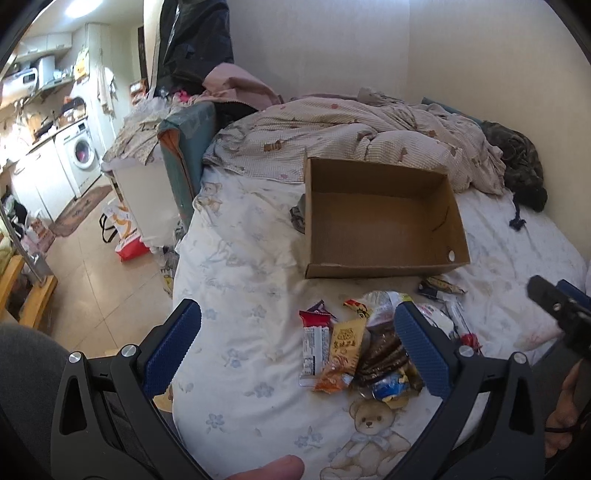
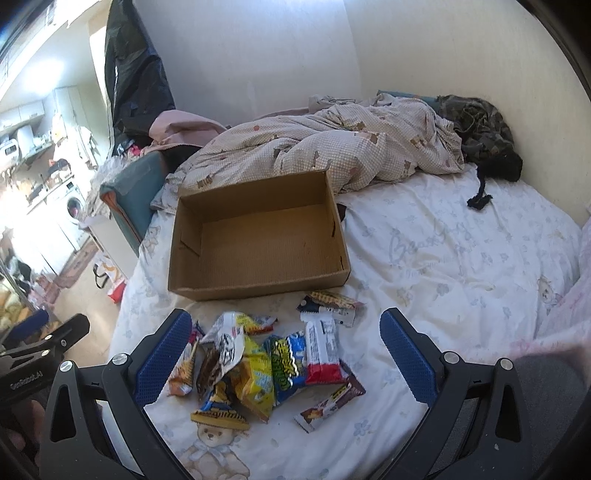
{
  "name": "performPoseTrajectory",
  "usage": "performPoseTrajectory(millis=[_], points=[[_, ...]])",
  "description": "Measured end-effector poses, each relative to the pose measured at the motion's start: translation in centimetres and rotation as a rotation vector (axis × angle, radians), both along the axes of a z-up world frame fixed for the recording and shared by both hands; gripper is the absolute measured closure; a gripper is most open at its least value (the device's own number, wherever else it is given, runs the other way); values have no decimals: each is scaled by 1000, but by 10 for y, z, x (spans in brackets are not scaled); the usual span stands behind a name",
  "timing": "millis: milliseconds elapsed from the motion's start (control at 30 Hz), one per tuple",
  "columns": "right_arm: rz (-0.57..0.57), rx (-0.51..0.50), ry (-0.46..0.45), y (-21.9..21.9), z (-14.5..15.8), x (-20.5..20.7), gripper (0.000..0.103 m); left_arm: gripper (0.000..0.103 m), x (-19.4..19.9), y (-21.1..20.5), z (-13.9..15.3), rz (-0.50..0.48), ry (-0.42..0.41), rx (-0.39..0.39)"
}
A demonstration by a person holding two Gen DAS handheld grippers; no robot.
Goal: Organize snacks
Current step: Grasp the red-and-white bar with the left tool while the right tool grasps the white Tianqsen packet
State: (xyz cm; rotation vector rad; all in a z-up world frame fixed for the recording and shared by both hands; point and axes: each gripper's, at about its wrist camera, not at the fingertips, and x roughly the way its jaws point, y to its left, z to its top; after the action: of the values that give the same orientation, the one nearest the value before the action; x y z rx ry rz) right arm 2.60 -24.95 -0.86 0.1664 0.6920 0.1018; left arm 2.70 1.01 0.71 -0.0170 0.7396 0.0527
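Lighting: daylight is flooding in from the kitchen area (image 2: 40, 206) at the left, blowing that zone out to near-white glare in the right wrist view; a ceiling lamp (image 1: 79, 7) is glowing in the left wrist view. The bed sheet (image 2: 443, 251) is reading bright and evenly lit. The cardboard box (image 2: 258, 236) is holding soft shadow along its inner walls. Distortion: fisheye curvature is bending walls and edges; black vignetting is cutting the corners. Focus: the centre is staying fairly sharp, the margins softening slightly.

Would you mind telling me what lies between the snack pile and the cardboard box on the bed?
Only bare bedsheet: the right wrist view shows an open strip between the snack pile and the cardboard box.
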Motion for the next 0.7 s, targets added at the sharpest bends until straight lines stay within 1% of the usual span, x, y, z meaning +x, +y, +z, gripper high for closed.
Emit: performPoseTrajectory(millis=[100,167,267,300,367,400,467,500,533,600,700], points=[[12,42,29,-13,6,15,0,0,18,4,3,7,30,30],[16,103,68,-26,6,28,0,0,34,7,3,-1,71,31],[30,228,175,-43,-8,51,0,0,57,16,-6,11,159,-2],[42,287,226,-47,-17,60,0,0,63,19,-11,19,189,-8],[54,361,305,-48,-32,72,0,0,76,25,-25,31,268,-41],[67,401,346,-47,-41,78,2,0,80,28,-32,41,298,-59],[104,470,415,-40,-55,86,12,0,85,34,-43,67,336,-79],[129,500,468,-32,-65,90,22,0,86,36,-48,76,347,-83],[140,505,498,-26,-69,94,29,0,87,38,-54,83,362,-88],[176,478,577,-6,-82,100,37,0,88,40,-61,86,387,-109],[232,432,632,20,-92,106,44,0,88,40,-67,81,408,-134]])
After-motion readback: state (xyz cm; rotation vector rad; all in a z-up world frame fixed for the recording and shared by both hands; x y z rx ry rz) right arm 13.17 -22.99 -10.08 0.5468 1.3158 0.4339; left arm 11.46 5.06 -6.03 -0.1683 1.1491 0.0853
